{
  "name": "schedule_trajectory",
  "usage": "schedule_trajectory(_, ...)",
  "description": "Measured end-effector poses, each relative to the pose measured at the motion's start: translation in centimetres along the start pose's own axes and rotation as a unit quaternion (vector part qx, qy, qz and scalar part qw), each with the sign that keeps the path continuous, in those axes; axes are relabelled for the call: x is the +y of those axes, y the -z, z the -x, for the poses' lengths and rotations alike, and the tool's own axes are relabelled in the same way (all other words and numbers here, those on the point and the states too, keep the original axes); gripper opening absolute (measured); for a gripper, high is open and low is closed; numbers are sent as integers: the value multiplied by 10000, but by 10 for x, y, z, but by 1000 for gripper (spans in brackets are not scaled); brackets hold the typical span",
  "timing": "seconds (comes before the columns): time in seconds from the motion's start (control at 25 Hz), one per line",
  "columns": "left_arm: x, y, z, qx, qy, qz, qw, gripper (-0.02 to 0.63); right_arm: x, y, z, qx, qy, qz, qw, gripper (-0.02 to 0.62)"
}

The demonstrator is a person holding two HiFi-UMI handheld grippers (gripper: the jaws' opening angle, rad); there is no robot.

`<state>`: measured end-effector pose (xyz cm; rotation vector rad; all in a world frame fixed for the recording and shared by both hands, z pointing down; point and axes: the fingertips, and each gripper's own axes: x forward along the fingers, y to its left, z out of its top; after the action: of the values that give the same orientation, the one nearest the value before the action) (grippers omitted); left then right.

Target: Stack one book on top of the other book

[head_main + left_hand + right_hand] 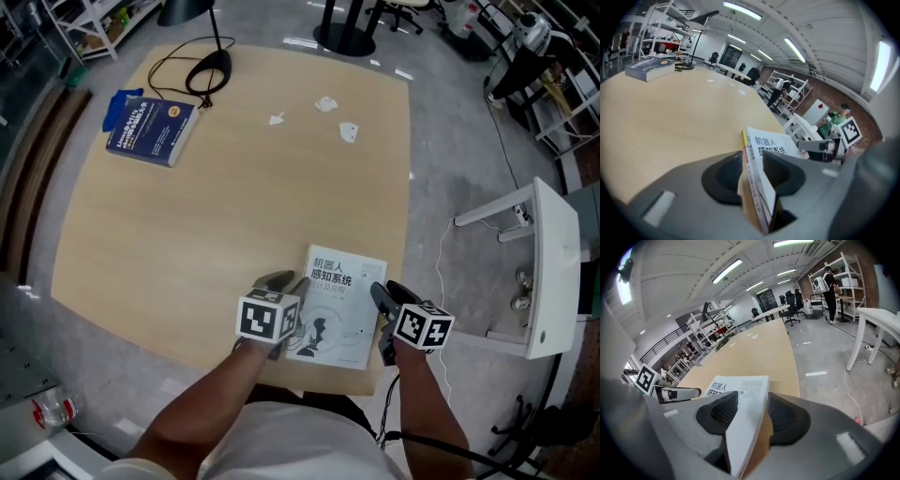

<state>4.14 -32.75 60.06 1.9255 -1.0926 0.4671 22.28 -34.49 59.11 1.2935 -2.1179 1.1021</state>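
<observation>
A white book (336, 305) with black print lies flat-ish near the front right corner of the wooden table (234, 206). My left gripper (289, 284) is shut on its left edge, and my right gripper (380, 295) is shut on its right edge. In the left gripper view the book's spine (757, 187) sits pinched between the pads of that gripper (752, 171). The right gripper view shows its page edge (740, 427) between the pads of the right gripper (747, 411). A thick blue book (150, 129) lies flat at the table's far left corner, well away from both grippers.
A black lamp base (208, 73) with a looping cable stands beside the blue book. Small paper scraps (326, 103) lie at the far side. A white side table (553, 262) stands on the floor to the right. Shelves and chairs ring the room.
</observation>
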Motion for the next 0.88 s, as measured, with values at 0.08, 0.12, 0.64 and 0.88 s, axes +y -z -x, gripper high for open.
schedule_trajectory(0.08, -2, -5, -12, 65, -3, -53, 10000, 147, -5, -8, -5, 38, -1, -42, 10000, 195)
schedule_trajectory(0.12, -2, -6, -17, 113, -8, -70, 9999, 147, -7, -10, -8, 53, -3, -68, 10000, 195)
schedule_trajectory(0.64, -4, -4, -24, 174, 107, 373, 9991, 128, -10, -6, -24, 274, -25, -4, 9996, 195)
schedule_trajectory(0.88, -6, -9, -20, 98, 27, 290, 9995, 77, -8, -8, -24, 298, -40, 94, 9995, 190)
